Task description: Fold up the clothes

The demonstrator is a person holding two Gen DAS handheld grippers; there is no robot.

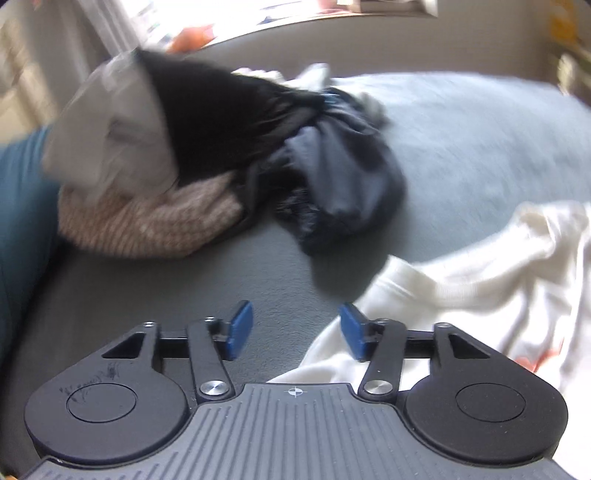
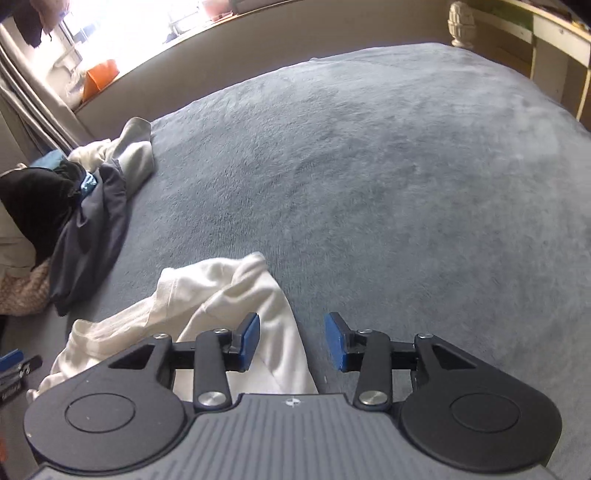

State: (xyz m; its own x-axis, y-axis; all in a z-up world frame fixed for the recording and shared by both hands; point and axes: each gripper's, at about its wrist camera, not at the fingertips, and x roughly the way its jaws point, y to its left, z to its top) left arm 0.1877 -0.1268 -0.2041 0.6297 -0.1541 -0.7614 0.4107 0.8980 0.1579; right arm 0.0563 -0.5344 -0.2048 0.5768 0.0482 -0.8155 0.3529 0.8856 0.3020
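Both tools sit low over the bed, nearest the viewer. The left gripper (image 1: 296, 330) has its jaws spread wide with nothing between them; its right pad (image 1: 354, 330) overlaps the near edge of the white garment (image 1: 480, 280), while the left pad hangs over bare blanket. The right gripper (image 2: 291, 341) is likewise spread wide and empty; its left pad (image 2: 248, 339) lies over the same white garment (image 2: 207, 295), and the other pad over the blue-grey blanket (image 2: 369, 166). Whether any pad actually touches the cloth cannot be told. The garment lies crumpled, not flat, with a ribbed edge and bunched folds, just beyond both tools, so it is probably the piece selected for folding; the spread jaws suit a pick at its edges, one tool per side. Folding has apparently not begun on it. A wide stretch of bare blanket extends beyond the right gripper, which offers room to spread the cloth. Farther back on the left side lies the waiting pile: a dark navy garment (image 1: 332, 177) draped forward, a black piece (image 1: 221, 122) on top, a beige knitted item (image 1: 155, 221) underneath, and pale cloth (image 1: 107, 129) at the far side. The left view is motion-blurred, so pile details remain uncertain. Beyond the bed stand a bright window sill and a pale bedpost finial (image 2: 461, 22).
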